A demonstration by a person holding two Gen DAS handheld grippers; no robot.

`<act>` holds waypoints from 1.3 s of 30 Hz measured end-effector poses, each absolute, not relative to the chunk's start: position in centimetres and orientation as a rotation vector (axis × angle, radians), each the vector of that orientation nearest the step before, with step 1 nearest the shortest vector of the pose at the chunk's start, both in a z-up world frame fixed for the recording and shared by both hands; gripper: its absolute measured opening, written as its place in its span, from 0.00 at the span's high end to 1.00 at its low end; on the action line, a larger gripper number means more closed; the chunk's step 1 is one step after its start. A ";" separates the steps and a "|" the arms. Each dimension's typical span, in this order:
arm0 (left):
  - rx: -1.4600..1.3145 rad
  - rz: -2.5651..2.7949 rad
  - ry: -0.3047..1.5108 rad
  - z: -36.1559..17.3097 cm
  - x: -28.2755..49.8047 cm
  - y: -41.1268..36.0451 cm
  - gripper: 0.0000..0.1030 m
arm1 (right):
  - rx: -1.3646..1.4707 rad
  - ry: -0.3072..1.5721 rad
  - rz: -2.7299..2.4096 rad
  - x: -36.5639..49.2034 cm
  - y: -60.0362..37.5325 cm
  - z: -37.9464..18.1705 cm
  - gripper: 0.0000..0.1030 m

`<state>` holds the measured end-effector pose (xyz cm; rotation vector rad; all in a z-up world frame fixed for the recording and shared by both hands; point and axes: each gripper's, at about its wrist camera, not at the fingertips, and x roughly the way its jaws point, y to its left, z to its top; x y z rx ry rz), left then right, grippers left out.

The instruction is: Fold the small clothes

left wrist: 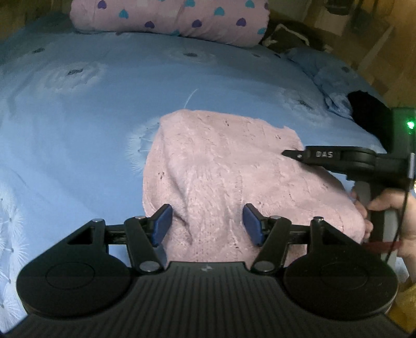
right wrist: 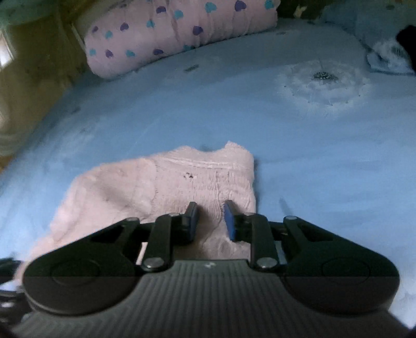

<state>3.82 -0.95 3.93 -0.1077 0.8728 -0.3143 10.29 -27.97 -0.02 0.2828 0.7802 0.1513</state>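
A pink fleece garment (left wrist: 234,176) was found lying on the blue bedsheet (left wrist: 91,117), short of the heart-print pillow (left wrist: 169,18). The left gripper (left wrist: 206,225) was held with jaws spread above it. The right gripper (right wrist: 210,221), jaws narrowed with a gap left, was not seen pinching fleece. A fold was judged in hand; an edge grasp is called for next.

We see a pink garment (left wrist: 234,176) of fuzzy, napped knit, its surface matt and soft-looking with ribbed lines across it. Under the garment, the blue bedsheet (left wrist: 91,117) is smooth woven cloth, matt, printed with pale dandelion heads. Beyond the garment, the pink pillow (left wrist: 169,18) is plush cloth dotted with purple and teal hearts. Over the garment's near edge, we find the left gripper (left wrist: 206,225) in matt black plastic with a ribbed body, shiny metal pivot pins and smooth blue pads (left wrist: 162,225). The right gripper (right wrist: 209,221) looks the same.
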 end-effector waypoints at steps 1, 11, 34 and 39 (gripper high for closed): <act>-0.114 -0.315 0.873 4.0 3.9 -0.8 0.35 | 0.284 0.772 0.146 10.1 -28.1 0.1 0.76; -0.061 -0.327 0.770 7.6 0.5 -0.4 0.36 | 0.256 0.651 0.184 1.5 -27.7 5.8 0.71; -0.034 -0.221 0.851 5.9 -4.1 0.4 0.23 | 0.149 0.531 0.110 -8.6 -24.5 4.6 0.41; 0.011 -0.192 0.848 5.1 -6.0 -0.5 0.08 | 0.114 0.535 0.091 -10.2 -24.2 4.1 0.34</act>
